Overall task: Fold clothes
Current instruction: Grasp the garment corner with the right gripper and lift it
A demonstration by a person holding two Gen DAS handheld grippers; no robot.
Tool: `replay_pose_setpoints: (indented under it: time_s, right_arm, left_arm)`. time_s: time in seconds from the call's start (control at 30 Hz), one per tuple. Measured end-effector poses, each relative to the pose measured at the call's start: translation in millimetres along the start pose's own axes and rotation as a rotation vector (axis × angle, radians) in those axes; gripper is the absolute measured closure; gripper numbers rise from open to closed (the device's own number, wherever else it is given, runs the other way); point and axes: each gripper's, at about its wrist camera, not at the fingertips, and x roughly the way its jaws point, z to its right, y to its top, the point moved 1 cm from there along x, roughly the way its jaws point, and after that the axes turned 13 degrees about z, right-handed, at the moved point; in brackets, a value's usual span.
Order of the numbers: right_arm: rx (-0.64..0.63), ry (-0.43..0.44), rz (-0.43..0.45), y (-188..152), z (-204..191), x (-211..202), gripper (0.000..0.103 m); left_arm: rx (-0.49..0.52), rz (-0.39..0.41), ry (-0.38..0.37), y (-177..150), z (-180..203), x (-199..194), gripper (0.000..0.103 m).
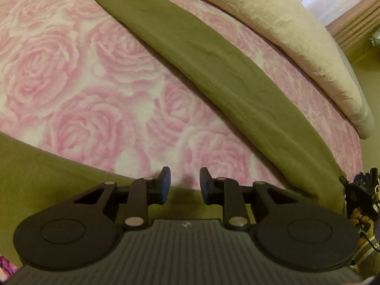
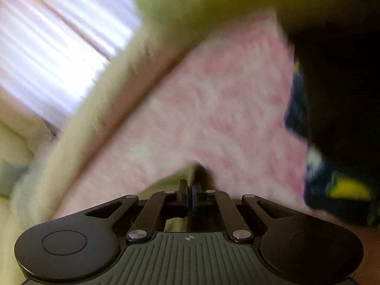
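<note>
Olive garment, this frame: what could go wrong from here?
1. The right gripper pinches only a small bit of the garment at the pad tips, and its view is motion-blurred; the cloth may slip out.
2. The left gripper is open, holding nothing, so the near edge is unpinned and a pull could drag the whole garment across the rose blanket.

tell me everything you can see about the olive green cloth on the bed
The olive green cloth looks like soft, matte fabric with a faint stitched seam along it. It lies on the pink rose blanket as a long smooth band running diagonally, and spreads below the left claw, which is open above it. Its far end is a point beside the beige pillow. The right claw is shut on its near corner; that view is blurred.
</note>
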Motion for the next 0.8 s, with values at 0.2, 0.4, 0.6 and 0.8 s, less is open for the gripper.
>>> replay_pose_setpoints:
  time_s: [0.2,0.4,0.6,0.8]
  right_arm:
    - [-0.029,-0.159,-0.004,-4.9,-0.7,-17.7,0.049]
    - [-0.343,-0.186,-0.021,-44.0,-75.9,-104.5,0.050]
    - [-0.718,-0.277,-0.264,-137.9,-96.6,-133.8,0.050]
    - [-0.606,-0.418,-0.257,-131.4,-81.2,-178.4,0.050]
  left_arm:
    - [0.017,-0.008,0.013,-4.1,-5.1,-6.3,0.082]
    - [0.005,-0.020,0.005,-20.0,-2.5,-6.3,0.082]
    - [0.117,-0.009,-0.011,-31.4,3.6,-23.8,0.082]
    - [0.126,-0.003,0.045,-38.5,-23.6,-51.3,0.082]
